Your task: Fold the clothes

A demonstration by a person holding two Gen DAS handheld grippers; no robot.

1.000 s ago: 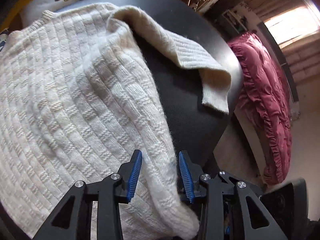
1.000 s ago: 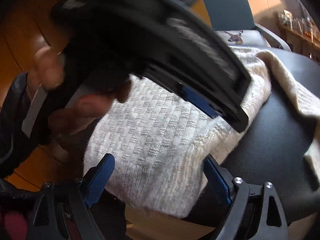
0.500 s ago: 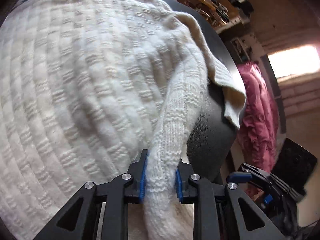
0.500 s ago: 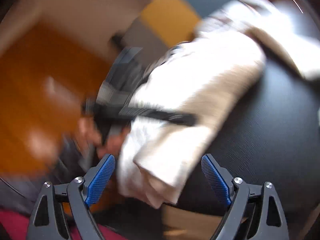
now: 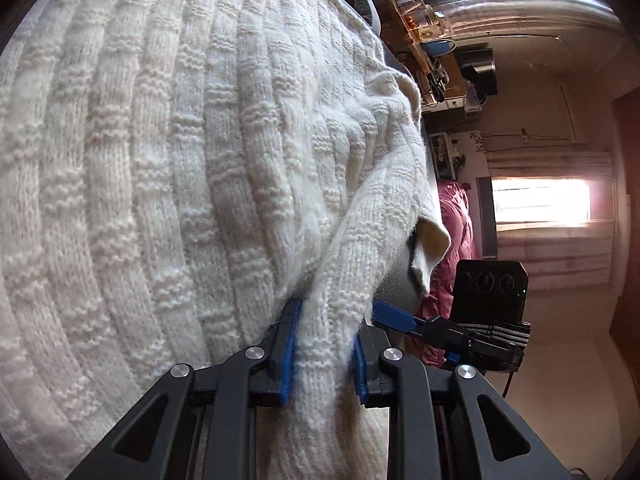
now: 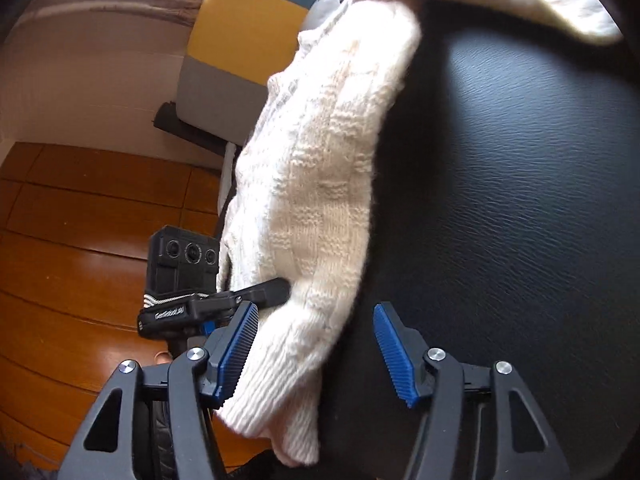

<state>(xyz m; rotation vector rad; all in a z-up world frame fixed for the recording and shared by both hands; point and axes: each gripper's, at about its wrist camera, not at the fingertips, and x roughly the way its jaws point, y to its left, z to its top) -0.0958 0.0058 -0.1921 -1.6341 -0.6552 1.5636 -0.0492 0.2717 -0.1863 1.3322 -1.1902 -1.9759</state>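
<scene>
Cream basket-knit sweater, its hem pinched in left tongs

both wrist views close, sharing sweater.

Cream basket-knit sweater, black table, blue-padded gripper.

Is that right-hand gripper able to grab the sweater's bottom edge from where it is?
Probably yes. The right gripper is open, and the cream sweater hem already hangs between its blue pads at the black table edge. Nothing blocks it; the left gripper clamps a fold nearby.
</scene>
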